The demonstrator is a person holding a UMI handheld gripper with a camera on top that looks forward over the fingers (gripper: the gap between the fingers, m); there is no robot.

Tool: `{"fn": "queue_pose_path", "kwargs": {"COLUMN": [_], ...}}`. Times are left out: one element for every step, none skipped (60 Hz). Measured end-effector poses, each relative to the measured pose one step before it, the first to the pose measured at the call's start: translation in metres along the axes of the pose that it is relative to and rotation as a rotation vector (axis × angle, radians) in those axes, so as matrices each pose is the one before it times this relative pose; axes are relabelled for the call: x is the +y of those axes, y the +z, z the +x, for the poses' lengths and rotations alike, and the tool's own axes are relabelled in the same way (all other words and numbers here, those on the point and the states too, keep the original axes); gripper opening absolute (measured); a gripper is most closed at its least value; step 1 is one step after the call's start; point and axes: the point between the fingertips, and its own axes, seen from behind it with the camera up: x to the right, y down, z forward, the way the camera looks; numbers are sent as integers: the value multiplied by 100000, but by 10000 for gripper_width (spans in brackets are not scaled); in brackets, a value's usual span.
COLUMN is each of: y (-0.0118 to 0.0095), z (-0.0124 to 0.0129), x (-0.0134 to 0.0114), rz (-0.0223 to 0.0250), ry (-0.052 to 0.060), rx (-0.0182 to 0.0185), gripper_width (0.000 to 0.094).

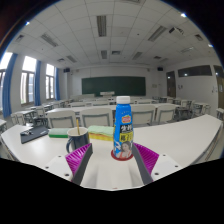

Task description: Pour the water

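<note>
White classroom desk [175, 140] carries bottle [123, 127] between the open tool [113, 158].

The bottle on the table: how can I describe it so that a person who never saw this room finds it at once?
On the white table nearest the camera, look between the tool fingers. The bottle stands upright there, beside a dark mug. It alone is tall, with a blue cap and a blue-yellow label.

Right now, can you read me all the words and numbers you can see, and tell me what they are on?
No text here can be read.
Bottle standing between the gripper fingers: its blue and yellow label carries print, too small and blurred to read.
Dark mug beside it: no writing visible.
Chalkboard on the far wall: nothing legible.
</note>
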Motion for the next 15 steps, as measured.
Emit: {"fn": "queue_pose_path", "kwargs": {"y": [-634,-653,692,-628,-611,-796,-1341,-398,-369,-371,-413,-371,258,-189,-232], "z": [-233,-218,1660,-187,-207,-478,-1694,-269,-192,-117,-131,-168,659,-169,-625], "x": [232,247,-597,267,272,104,616,177,330,331,318,269,174,205,47], "rz": [478,476,271,507,528,507,464,279,112,21,111,308,459,443,354], "ry": [149,274,162,234,160,103,-39,-19,42,59,97,135,197,334,518], "rx": [-331,-210,-603,-213,-349,-485,-300,-607,-429,-272,-249,-376,-671,-479,-338], "gripper_width": [844,847,850,851,851,848,850,850,850,851,851,851,850,850,849]}}
